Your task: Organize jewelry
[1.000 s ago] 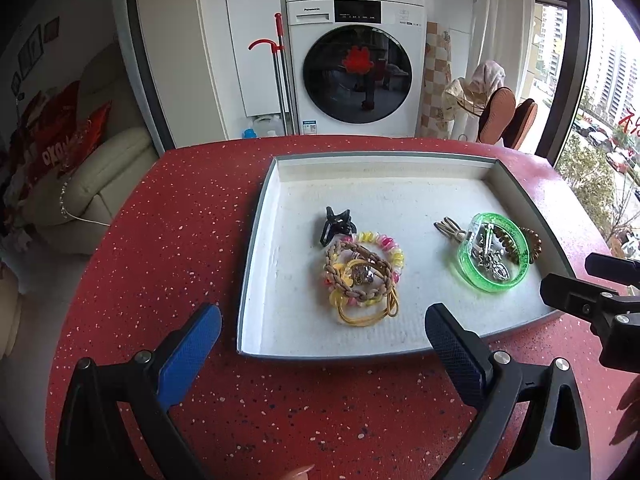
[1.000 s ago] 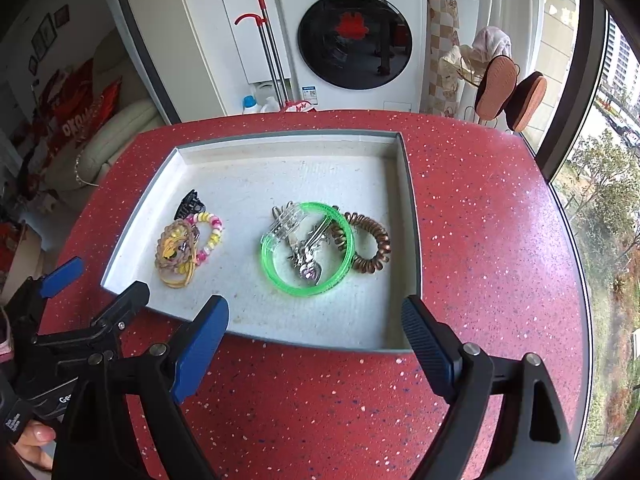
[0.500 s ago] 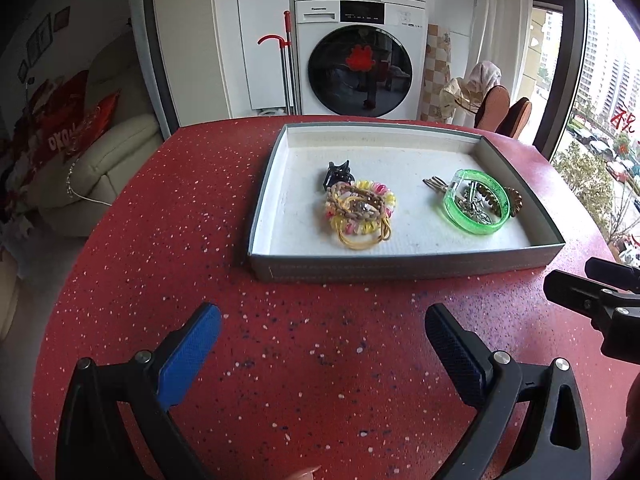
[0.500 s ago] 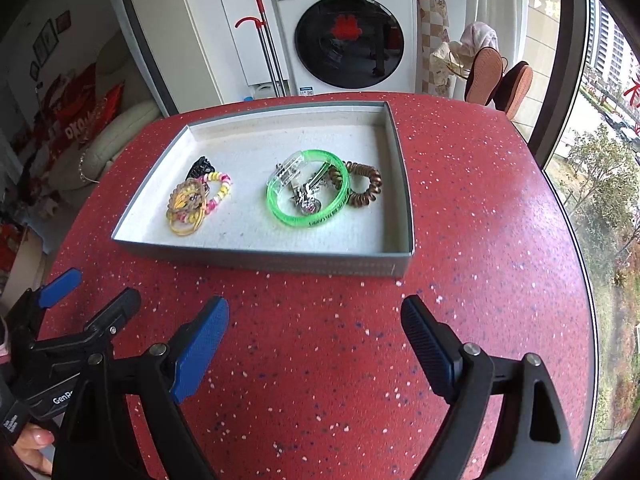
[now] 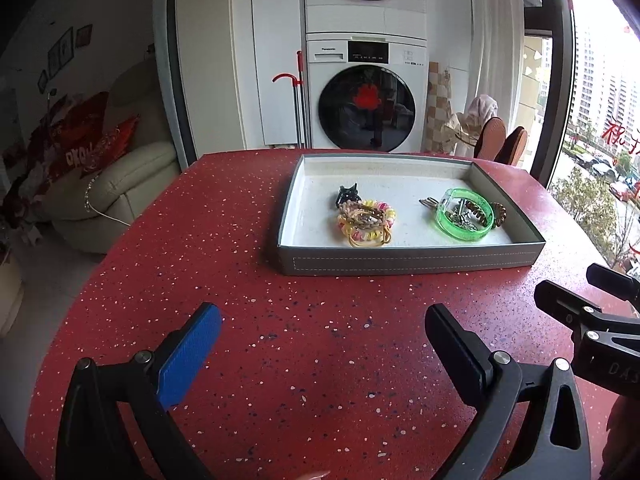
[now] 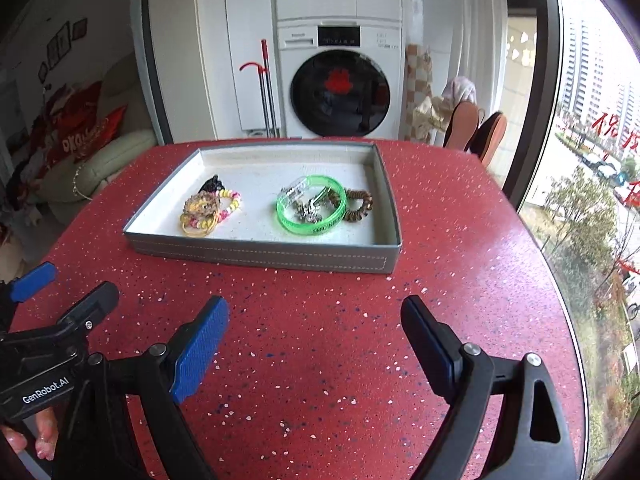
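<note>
While both tools gape empty, left tool (image 5: 320, 344), right tool (image 6: 316, 332), grey tray (image 6: 260, 254) on red counter (image 6: 320, 320), green bangle (image 6: 311, 210), pastel coil ties (image 6: 210, 210)

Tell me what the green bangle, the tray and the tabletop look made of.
Green bangle: likely clear plastic or resin; glossy, light passes through.
Tray: seemingly leatherette-wrapped board; grey matte walls with pale stitching, whitish lining.
Tabletop: probably terrazzo-style composite stone; smooth red surface with speckles.

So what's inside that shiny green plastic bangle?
Inside the translucent green plastic bangle lies a tangle of small silver metal pieces; what they are is unclear. A brown spiral hair tie sits beside it, partly hidden by the rim.
</note>
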A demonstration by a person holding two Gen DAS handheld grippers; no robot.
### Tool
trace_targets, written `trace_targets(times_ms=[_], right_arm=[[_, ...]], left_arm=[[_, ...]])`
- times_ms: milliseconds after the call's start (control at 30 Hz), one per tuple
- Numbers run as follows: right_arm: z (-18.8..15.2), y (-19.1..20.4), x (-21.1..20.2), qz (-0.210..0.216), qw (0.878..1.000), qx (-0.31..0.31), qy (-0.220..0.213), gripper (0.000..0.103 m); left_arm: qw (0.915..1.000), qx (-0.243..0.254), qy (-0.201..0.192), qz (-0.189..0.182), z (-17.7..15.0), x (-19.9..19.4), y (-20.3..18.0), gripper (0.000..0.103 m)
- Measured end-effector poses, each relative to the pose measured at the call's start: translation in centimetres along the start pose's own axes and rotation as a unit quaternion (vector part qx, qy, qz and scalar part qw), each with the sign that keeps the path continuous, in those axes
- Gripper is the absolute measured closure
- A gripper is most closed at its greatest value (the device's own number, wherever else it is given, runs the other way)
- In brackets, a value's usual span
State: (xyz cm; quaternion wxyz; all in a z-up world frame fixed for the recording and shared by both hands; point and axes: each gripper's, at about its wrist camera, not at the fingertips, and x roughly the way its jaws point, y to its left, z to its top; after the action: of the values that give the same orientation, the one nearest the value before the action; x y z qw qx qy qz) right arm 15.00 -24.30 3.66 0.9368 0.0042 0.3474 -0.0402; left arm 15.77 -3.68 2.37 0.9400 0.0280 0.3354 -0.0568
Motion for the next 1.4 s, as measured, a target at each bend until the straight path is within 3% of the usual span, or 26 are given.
trace_targets(times_ms=[200, 467, 1400], right_arm=[[-0.4, -0.2, -2.1, -0.022, 0.998, 0.006, -0.056, 0.013], [-0.3, -0.6, -3.2, -0.036, 0.995, 0.012, -0.088, 0.013], [0.2, -0.8, -4.0, -0.037, 0.994, 0.021, -0.103, 0.013]], left_arm=[[0.9996, -0.021, -0.016, 0.000, -0.5, -0.9, 0.3, 0.000], [0.9991, -0.017, -0.037, 0.002, -0.4, -1.5, 0.1, 0.000], [0.9985, -0.015, -0.053, -0.009, 0.3, -2.3, -0.5, 0.000]])
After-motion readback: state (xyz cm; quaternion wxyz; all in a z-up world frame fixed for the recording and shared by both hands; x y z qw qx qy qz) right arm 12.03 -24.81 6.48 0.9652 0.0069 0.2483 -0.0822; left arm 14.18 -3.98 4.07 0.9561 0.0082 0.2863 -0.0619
